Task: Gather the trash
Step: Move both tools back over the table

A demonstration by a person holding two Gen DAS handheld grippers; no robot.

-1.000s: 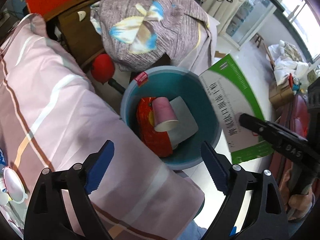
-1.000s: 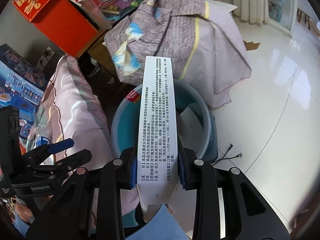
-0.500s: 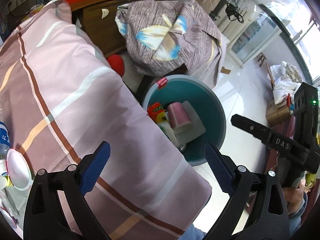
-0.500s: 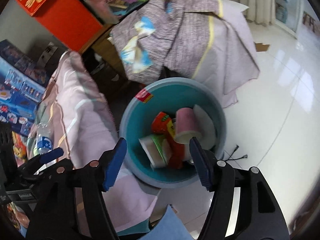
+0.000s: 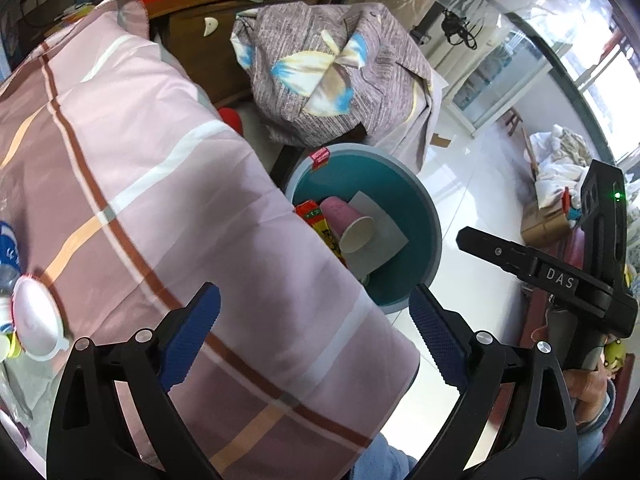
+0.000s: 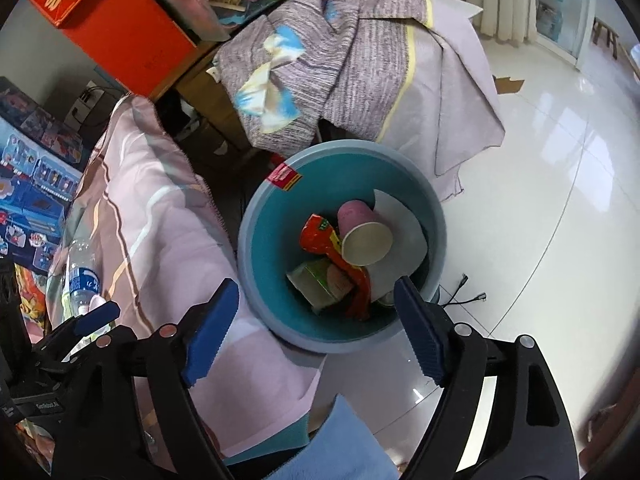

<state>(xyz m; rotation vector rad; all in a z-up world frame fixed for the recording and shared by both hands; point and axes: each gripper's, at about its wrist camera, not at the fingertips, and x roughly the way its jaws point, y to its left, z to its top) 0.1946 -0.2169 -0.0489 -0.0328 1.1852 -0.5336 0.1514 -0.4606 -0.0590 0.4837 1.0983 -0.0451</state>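
Entries, left to right.

1. Plastic water bottle (image 6: 83,280): lies on the bed (image 5: 160,184) at far left, blue label up, long axis roughly along the bed's length. Uncollected trash, by my judgement.
2. White round lid or dish (image 5: 36,322): on the bed at its left edge, just beside the bottle's end; exact kind cannot be told.
3. Left gripper (image 5: 316,340): fingers spread wide, nothing between them; hovers over the pink striped bedding, with the bin ahead and to its right.
4. Trash bin (image 6: 256,240): teal inside, grey rim, on the floor touching the bed's right side. Holds a pink paper cup (image 6: 362,234) on its side with its mouth toward the cameras, a red snack wrapper (image 6: 324,240), a green-and-white carton (image 6: 314,284) and a grey sheet (image 6: 400,228).
5. Right gripper (image 6: 316,332): fingers spread wide, empty, directly above the near rim of the bin.
6. Patterned cloth bundle (image 6: 320,60): beyond the bin, draped over furniture. Not trash, as far as shown.

Deciding relation: the remaining items lie on the bed to the left of both grippers, well apart from the bin. The left gripper is the nearer. The bottle's long axis would need to cross the fingers' gap for a clean grasp, so a swing leftward with a turn of the wrist seems called for.
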